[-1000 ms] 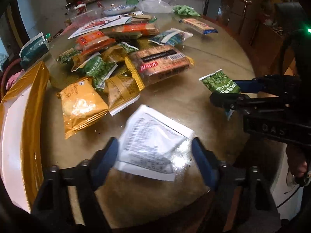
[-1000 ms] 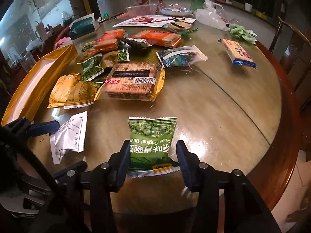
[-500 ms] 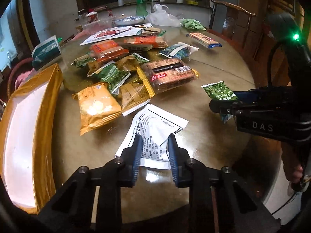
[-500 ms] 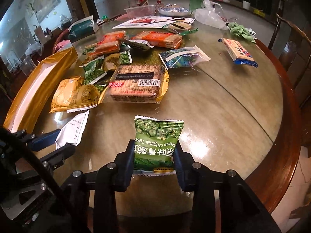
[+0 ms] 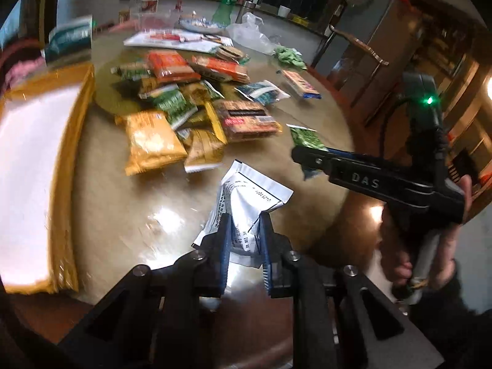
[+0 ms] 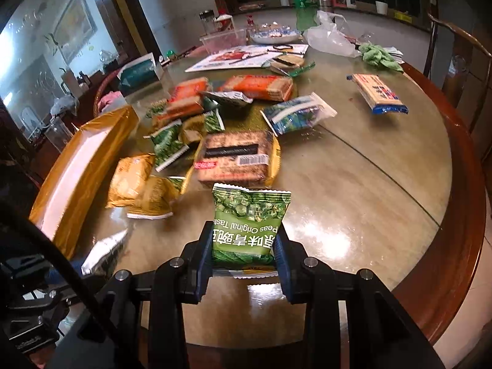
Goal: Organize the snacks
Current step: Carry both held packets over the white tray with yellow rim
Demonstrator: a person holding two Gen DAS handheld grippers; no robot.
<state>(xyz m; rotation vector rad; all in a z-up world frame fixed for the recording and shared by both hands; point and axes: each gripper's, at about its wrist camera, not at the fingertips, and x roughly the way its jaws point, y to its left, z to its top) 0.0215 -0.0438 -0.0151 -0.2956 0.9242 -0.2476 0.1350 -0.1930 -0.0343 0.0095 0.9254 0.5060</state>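
Two grippers were both loaded when I checked. My left gripper (image 5: 244, 230) was clamped on the white printed packet (image 5: 246, 203), pads pinching it hard enough that it crumpled and stood up off the round wooden table (image 6: 384, 184). My right gripper (image 6: 243, 246) was gripping the green peas packet (image 6: 249, 221) by its lower half, label upside down to the camera, top edge tilted up clear of the table; its jaws had been closing within the last second, with the packet between them.

Landmark: the big brown biscuit pack (image 6: 236, 156) mid-table. Peas packet sat just on the near side of it. White packet was near and to the left of it, at the table's near edge. Yellow snack bags (image 6: 138, 190) lay just left of the biscuit pack, and the gold tray (image 6: 101, 141) further left at the table edge. Orange biscuit packs (image 6: 258, 87) and small green pea packets (image 6: 169, 141) were piled behind and left of it. Blue-green pouch (image 6: 298, 117) lay just behind it to the right. One blue-ended cracker pack (image 6: 378, 93) lay well apart, far right. Left view was motion-blurred.
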